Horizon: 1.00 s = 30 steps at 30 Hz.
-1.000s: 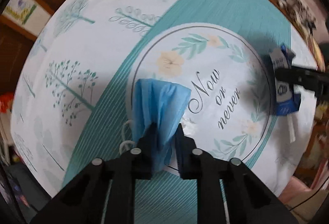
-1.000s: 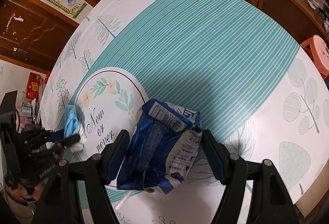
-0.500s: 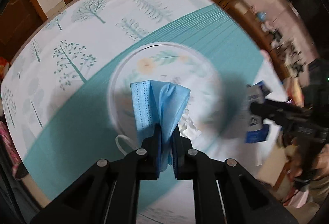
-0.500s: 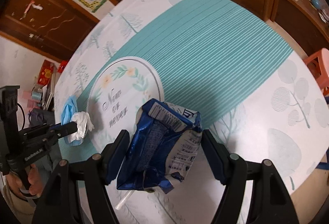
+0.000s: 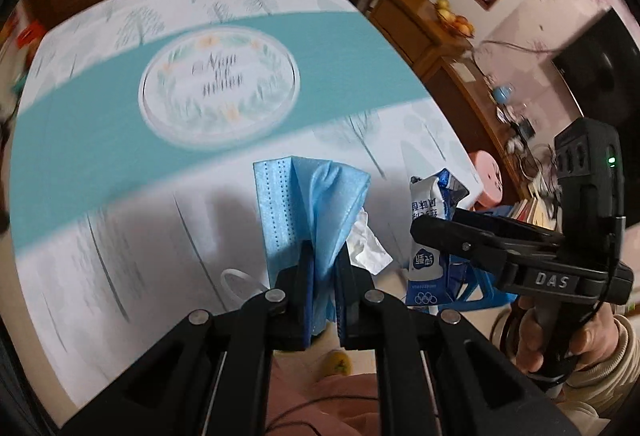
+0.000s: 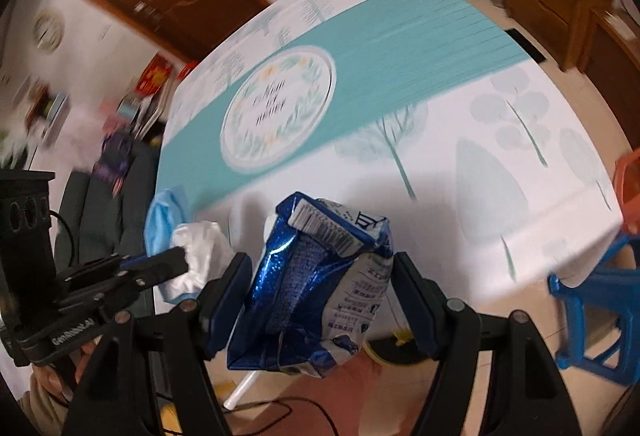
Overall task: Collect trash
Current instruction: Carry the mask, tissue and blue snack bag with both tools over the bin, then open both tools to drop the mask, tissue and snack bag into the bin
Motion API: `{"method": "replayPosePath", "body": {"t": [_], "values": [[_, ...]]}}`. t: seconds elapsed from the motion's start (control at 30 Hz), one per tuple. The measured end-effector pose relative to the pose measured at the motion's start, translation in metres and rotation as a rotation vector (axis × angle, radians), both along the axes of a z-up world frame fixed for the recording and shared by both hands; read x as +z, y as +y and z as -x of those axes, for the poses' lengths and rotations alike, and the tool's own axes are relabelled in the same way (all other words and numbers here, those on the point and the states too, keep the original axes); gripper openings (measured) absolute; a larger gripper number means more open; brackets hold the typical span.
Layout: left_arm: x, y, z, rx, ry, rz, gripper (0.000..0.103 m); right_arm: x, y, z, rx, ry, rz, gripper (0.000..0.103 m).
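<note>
My left gripper [image 5: 322, 268] is shut on a folded blue face mask [image 5: 308, 203] with a crumpled white tissue [image 5: 366, 246] beside it, held above the table's near edge. My right gripper [image 6: 320, 276] is shut on a crushed blue and white milk carton [image 6: 320, 288] with a white straw hanging below. The carton also shows in the left wrist view [image 5: 430, 236], to the right of the mask. The left gripper with mask [image 6: 164, 211] and tissue [image 6: 200, 248] shows at the left of the right wrist view.
The round table [image 5: 120, 236] has a white and teal cloth with a printed circle [image 5: 218, 87]. A wooden sideboard [image 5: 432, 31] stands at the right, a pink stool [image 5: 486, 175] and a blue plastic stool [image 6: 592, 308] near the table edge.
Both grippers have pulled back and up from the table centre to its near edge, each carrying its trash. The printed circle now lies far ahead.
</note>
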<state>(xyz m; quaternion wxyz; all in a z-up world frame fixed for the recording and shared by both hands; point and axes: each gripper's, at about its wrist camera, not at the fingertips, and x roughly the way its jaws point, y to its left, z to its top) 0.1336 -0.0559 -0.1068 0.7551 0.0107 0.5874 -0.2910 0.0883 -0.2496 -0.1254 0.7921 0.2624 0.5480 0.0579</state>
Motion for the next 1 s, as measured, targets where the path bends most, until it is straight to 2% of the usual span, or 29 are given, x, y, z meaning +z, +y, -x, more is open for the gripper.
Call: {"method": "replayPosePath", "body": {"t": [0.23,0.37,0.47,0.53,0.63,0.77,1.0], "values": [[-0.04,-0.005,0.087,0.122,0.077,0.012,0.007,-0.014,-0.002,0.073,0.125,0.007,0.021,0.071],[-0.062,-0.009,0.123,0.122,0.107,-0.018,0.007,-0.034,0.005,0.103,0.16,0.041,0.017,0.072],[-0.089,-0.01,0.142,0.128,0.112,-0.065,0.007,-0.061,0.014,0.122,0.177,0.075,0.025,0.072],[-0.115,-0.008,0.149,0.147,0.122,-0.089,0.007,-0.084,0.018,0.128,0.173,0.101,0.021,0.072],[-0.156,-0.006,0.154,0.165,0.157,-0.084,0.007,-0.124,0.021,0.135,0.155,0.14,0.008,0.072],[-0.215,-0.005,0.15,0.173,0.18,-0.086,0.008,-0.189,0.027,0.137,0.137,0.171,-0.005,0.072],[-0.307,0.001,0.134,0.181,0.188,-0.089,0.011,-0.283,0.04,0.128,0.155,0.215,0.052,0.072]]}}
